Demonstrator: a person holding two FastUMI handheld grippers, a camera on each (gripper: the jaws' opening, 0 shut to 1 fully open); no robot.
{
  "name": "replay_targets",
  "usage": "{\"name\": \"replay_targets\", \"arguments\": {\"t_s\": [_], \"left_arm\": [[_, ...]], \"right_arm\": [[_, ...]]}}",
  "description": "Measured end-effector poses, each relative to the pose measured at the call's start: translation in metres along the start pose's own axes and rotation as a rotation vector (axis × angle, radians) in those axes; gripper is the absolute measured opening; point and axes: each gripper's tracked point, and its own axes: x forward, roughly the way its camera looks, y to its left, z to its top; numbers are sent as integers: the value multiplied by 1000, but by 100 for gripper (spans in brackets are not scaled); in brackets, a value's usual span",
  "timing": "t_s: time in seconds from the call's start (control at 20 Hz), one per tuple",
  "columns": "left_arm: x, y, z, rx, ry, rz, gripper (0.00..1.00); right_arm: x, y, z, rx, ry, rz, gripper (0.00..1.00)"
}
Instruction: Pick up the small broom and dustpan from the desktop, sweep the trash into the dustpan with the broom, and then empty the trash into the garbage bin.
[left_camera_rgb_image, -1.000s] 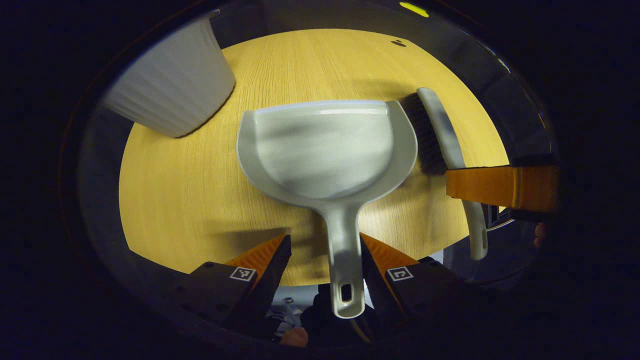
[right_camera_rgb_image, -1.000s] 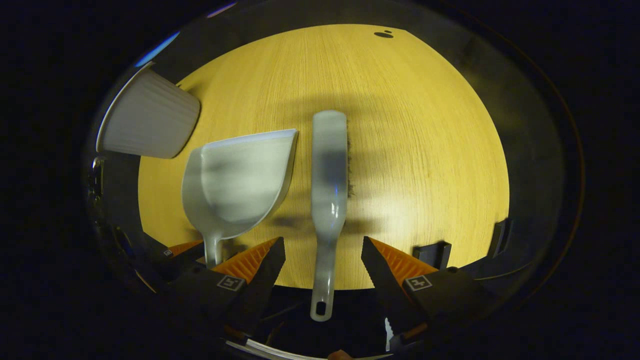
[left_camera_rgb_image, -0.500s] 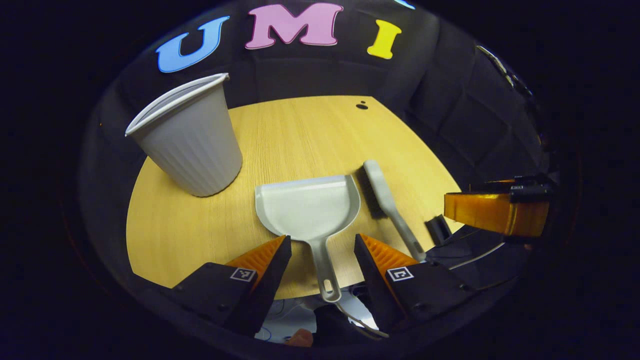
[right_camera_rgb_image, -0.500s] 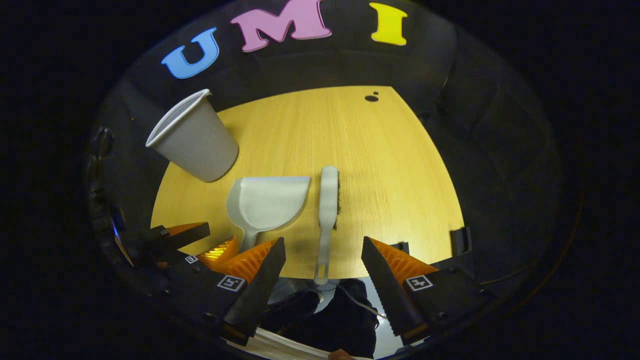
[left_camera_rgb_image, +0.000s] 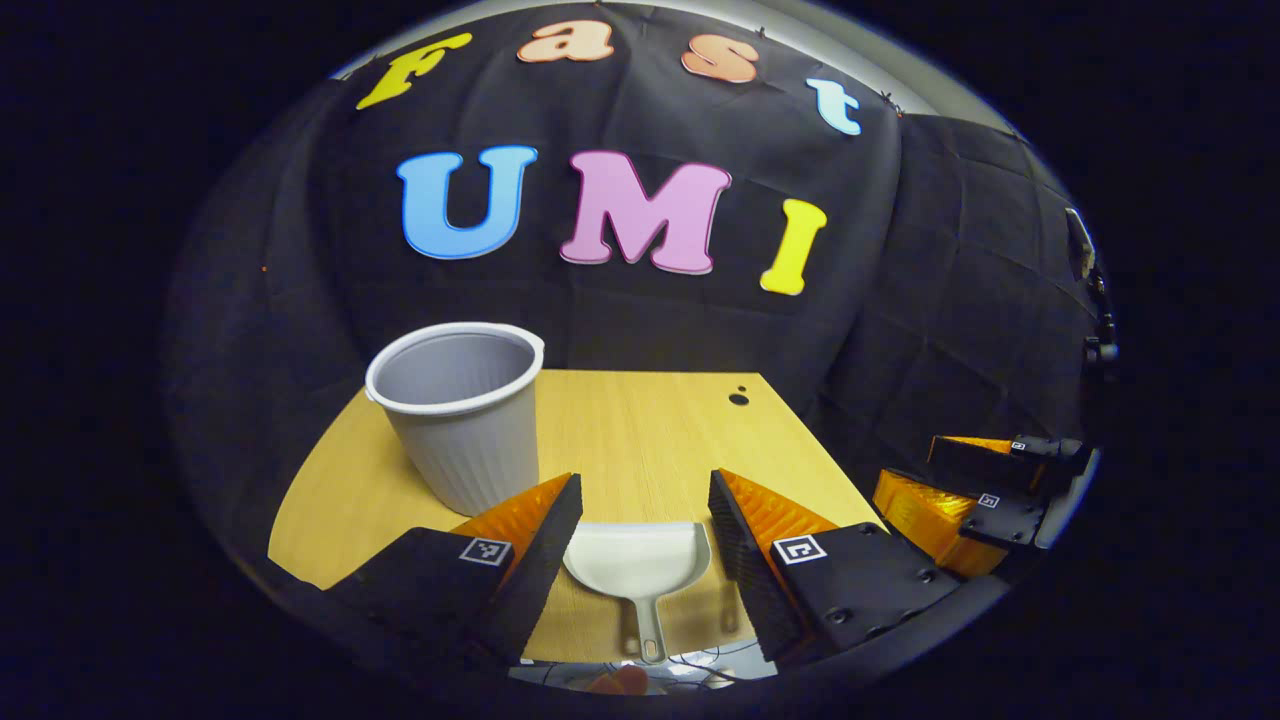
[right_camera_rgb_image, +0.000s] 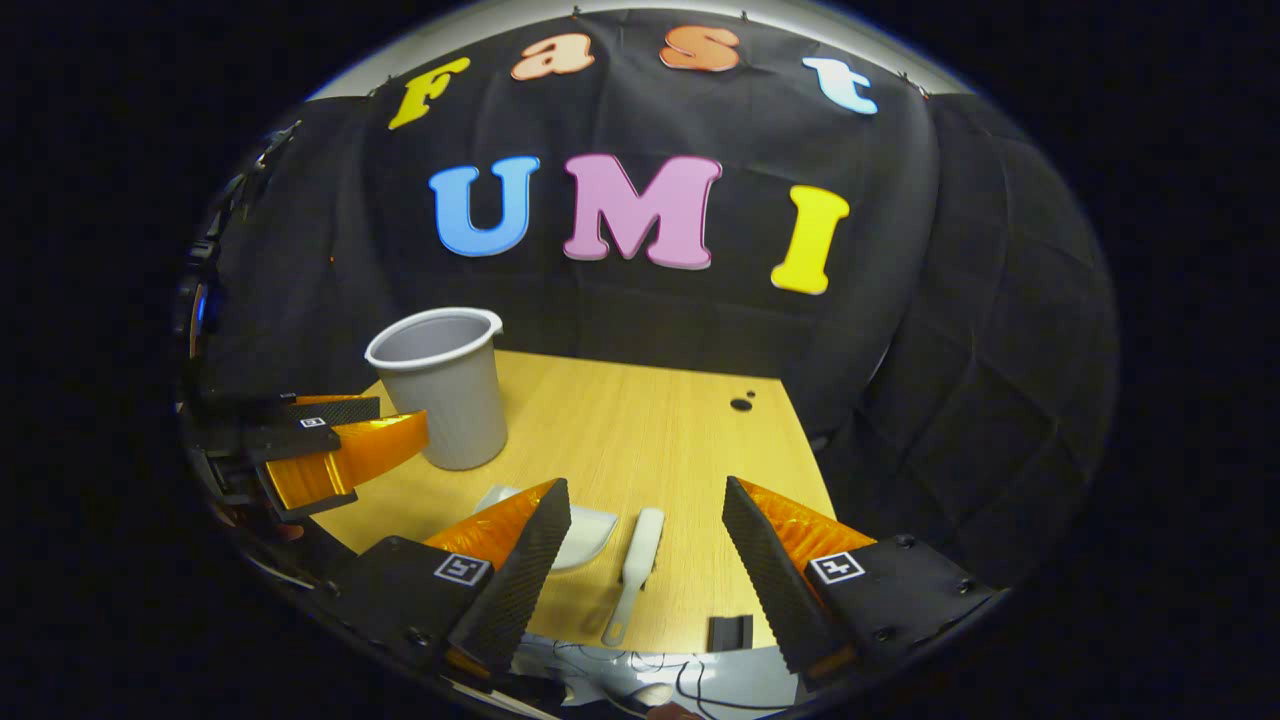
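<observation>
The dustpan (left_camera_rgb_image: 637, 563) is lying flat on the wooden desktop (left_camera_rgb_image: 640, 430) near its near edge, handle pointing toward the camera, framed between the fingers of the left gripper (left_camera_rgb_image: 640, 550), which are standing wide apart above it and touching nothing. In the right gripper view, the small broom (right_camera_rgb_image: 634, 570) is lying just to the right of the dustpan (right_camera_rgb_image: 585, 535), its handle also pointing near, and the right gripper (right_camera_rgb_image: 645, 575) is hovering over it with its fingers spread apart, holding nothing. The garbage bin (left_camera_rgb_image: 460, 410), a ribbed grey cup-shaped tub, is standing upright at the far left of the desktop. A small dark mark (right_camera_rgb_image: 741, 404) is sitting near the far right corner.
</observation>
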Motion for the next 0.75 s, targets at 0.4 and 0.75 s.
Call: {"name": "replay_targets", "arguments": {"t_s": [0.4,0.75], "left_arm": [[-59,12,44,-39,-379,106,77],[-92,19,69,41,-563,162,76]], "right_arm": [[-50,-14,69,-20,-321,64,99],[-72,-7,99,-12,-432,156,99]]}}
